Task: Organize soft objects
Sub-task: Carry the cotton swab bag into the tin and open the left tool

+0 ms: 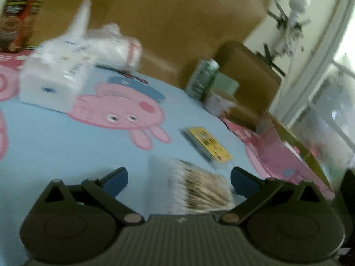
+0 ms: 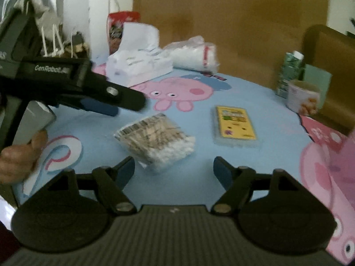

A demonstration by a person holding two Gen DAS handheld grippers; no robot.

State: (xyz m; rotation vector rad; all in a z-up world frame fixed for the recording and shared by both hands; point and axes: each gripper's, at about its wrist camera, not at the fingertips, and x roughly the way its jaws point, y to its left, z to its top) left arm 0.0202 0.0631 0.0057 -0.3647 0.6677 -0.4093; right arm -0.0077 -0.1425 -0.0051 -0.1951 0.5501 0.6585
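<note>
Jaws of both grippers spread; cotton swab pack (image 2: pixel 155 139) lies sealed.

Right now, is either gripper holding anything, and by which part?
Nothing is held. The left gripper is open, with the cotton swab pack between its fingers but not clamped. The right gripper is open short of it.

Both tools have their fingers spread wide: the left tool (image 1: pixel 179 180) and the right tool (image 2: pixel 174 169), with the person's left hand (image 2: pixel 20 155) at nine o'clock.
</note>
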